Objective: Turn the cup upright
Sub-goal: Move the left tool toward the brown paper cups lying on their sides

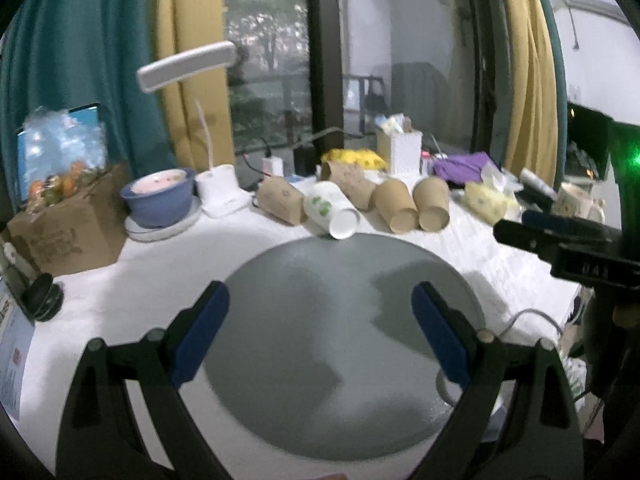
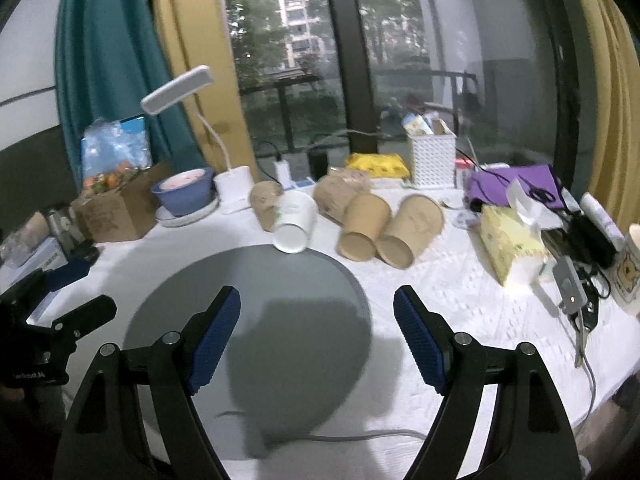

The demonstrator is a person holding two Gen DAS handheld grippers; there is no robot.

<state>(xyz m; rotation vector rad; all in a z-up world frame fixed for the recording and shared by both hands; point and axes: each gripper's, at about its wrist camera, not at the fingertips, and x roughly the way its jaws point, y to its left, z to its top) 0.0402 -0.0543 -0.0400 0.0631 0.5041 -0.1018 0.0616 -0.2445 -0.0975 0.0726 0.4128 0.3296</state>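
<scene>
Both the left gripper [image 1: 320, 300] and right gripper [image 2: 318, 306] gape wide, empty; the white paper cup [image 1: 331, 209] lies sideways (only the right wrist view shows the mug [image 2: 631, 270]).

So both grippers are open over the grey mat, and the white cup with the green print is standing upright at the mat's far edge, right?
Not quite. The white cup lies on its side at the far edge of the grey mat, as the right wrist view shows. Both the left gripper and right gripper are open over the mat.

The cup [image 2: 294, 220] was white with a green leaf print; the paper cups [image 2: 394, 226] beside it were plain brown; the round mat [image 2: 248, 280] was grey; the tablecloth [image 2: 460, 304] was white; the bowl [image 2: 185, 192] was blue; the gripper pads [image 2: 216, 340] were dark blue.
</scene>
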